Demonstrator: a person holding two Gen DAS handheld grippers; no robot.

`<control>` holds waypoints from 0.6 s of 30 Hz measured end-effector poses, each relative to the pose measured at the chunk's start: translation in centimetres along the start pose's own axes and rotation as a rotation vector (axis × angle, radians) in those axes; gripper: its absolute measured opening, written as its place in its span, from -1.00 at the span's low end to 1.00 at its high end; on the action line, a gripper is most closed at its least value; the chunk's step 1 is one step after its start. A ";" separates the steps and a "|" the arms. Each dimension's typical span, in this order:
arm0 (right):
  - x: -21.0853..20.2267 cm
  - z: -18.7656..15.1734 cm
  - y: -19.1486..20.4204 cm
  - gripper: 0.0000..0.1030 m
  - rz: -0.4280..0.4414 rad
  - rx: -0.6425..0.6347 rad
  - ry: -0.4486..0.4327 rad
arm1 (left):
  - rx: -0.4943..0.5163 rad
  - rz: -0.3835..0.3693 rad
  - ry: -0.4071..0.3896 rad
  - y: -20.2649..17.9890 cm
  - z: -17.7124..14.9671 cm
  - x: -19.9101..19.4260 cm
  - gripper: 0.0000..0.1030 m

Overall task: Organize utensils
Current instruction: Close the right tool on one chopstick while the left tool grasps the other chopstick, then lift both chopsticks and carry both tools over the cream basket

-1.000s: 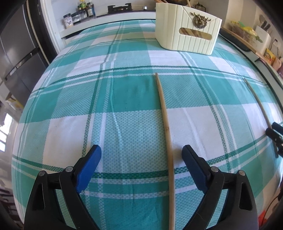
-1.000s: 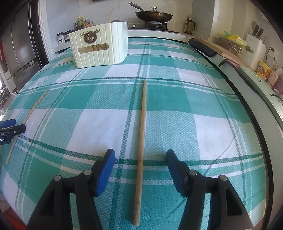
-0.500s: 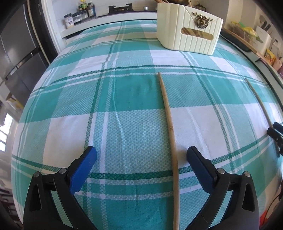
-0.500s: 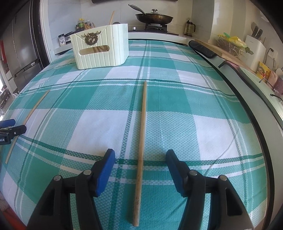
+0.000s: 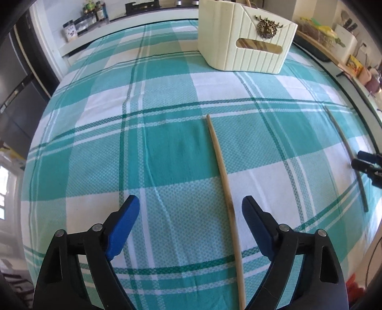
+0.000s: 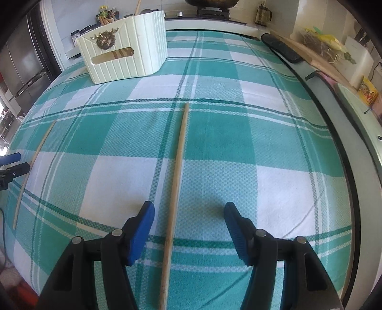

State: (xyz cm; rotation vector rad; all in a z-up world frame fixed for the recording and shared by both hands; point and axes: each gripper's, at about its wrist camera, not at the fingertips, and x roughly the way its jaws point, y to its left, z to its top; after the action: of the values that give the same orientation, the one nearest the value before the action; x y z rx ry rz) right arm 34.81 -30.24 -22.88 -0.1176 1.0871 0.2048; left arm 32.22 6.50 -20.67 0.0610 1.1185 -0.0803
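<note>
Two wooden chopsticks lie flat on the surface, which is covered by a teal and white checked cloth (image 5: 167,143), each running lengthwise away from one of the wrist cameras. The left tongs (image 5: 190,209) are held above the cloth with the blue pads (image 5: 124,221) wide apart; the jaws have just been closing somewhat, yet nothing is gripped. The left chopstick (image 5: 226,190) passes between the pads, closer to the right-hand pad, with a visible gap to both. The right tongs (image 6: 188,215) are likewise apart, at a narrower spread, and the right chopstick (image 6: 175,181) lies between their pads (image 6: 140,231), nearer the left-hand pad and touching neither. From the right wrist view the left chopstick appears near the left edge of the cloth, with the tips of the left tongs just beside it; from the left wrist view the right chopstick shows at the far right with the other tongs beside it. A cream ribbed holder (image 6: 124,54) with a slot handle and a brass stag ornament stands upright at the far end of the cloth, well apart from both chopsticks, with wooden handles showing above its rim. A refrigerator (image 6: 21,66) stands at the left, and a hob (image 6: 210,12) lies beyond the far edge.
</note>
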 end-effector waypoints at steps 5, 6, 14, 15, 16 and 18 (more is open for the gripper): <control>1.2 3.3 0.6 0.11 0.022 -0.056 0.026 | 0.019 0.004 0.037 -0.3 1.3 0.8 0.51; 1.5 3.9 0.9 0.03 0.029 -0.070 0.030 | 0.026 0.006 0.052 -0.4 1.5 1.2 0.42; 3.8 8.2 1.2 -0.86 0.030 -0.052 0.035 | 0.053 -0.029 0.084 -1.7 3.5 2.1 -0.66; 4.0 8.5 0.9 -0.86 0.042 -0.037 0.033 | 0.057 -0.035 0.081 -1.9 3.6 2.1 -0.87; 4.0 8.7 0.6 -0.87 0.053 -0.018 0.031 | 0.056 -0.037 0.073 -2.0 3.7 2.1 -0.91; 3.6 8.8 0.3 -0.87 0.073 0.009 0.013 | 0.045 -0.052 0.058 -2.1 3.7 1.9 -0.91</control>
State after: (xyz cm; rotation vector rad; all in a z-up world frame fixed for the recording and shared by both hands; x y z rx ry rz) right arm 43.94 -27.81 -22.05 -0.0712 1.1064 0.2647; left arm 36.18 4.00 -20.80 0.0755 1.1760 -0.1509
